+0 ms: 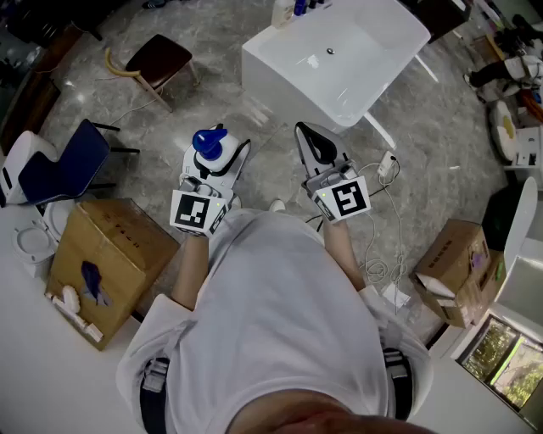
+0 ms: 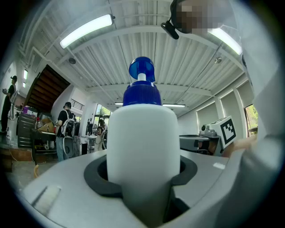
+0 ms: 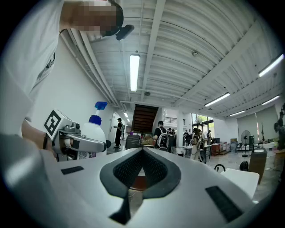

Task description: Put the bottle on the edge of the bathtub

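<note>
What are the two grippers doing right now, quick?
Left gripper: closed on the white plastic bottle with the blue cap.
Right gripper: closed, empty.

Open floor [image 1: 267, 136] runs from the person's front to the near wall of the bathtub [image 1: 284, 85], and the tub's near rim is bare. Bottles [image 1: 282, 12] crowd its far corner. A chair [image 1: 159, 59] stands off to the left, and cables [image 1: 374, 269] trail over the floor on the right.
</note>
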`<state>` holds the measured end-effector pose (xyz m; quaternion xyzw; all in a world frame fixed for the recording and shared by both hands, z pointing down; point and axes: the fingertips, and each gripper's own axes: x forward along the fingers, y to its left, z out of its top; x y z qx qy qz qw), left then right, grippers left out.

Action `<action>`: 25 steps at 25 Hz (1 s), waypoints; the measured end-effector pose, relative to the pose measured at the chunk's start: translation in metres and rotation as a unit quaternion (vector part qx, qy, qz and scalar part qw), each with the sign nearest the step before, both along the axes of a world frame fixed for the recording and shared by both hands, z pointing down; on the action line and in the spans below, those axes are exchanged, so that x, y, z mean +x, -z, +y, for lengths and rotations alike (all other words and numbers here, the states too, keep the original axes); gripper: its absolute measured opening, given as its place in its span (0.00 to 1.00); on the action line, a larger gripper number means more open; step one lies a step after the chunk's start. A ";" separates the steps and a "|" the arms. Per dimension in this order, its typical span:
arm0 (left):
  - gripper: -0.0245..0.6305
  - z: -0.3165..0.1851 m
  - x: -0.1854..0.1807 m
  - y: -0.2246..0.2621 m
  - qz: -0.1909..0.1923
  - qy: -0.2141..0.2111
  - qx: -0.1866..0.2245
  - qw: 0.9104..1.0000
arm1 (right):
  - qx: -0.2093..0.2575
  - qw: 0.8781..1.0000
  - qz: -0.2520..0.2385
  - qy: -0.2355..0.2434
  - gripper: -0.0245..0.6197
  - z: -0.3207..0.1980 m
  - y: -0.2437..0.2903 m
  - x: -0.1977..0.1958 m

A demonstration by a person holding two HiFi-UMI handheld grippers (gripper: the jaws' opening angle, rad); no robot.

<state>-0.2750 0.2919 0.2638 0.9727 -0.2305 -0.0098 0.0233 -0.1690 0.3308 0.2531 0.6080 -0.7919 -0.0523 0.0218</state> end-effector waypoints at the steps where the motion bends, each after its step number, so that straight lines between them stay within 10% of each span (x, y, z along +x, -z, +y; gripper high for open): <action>1: 0.41 0.000 0.000 0.000 -0.003 0.001 0.003 1.000 | 0.000 1.000 0.000 0.001 0.04 0.000 0.000 0.000; 25: 0.41 0.035 0.043 -0.027 -0.043 0.063 0.000 0.997 | -0.042 0.997 -0.037 0.051 0.04 0.042 -0.044 0.078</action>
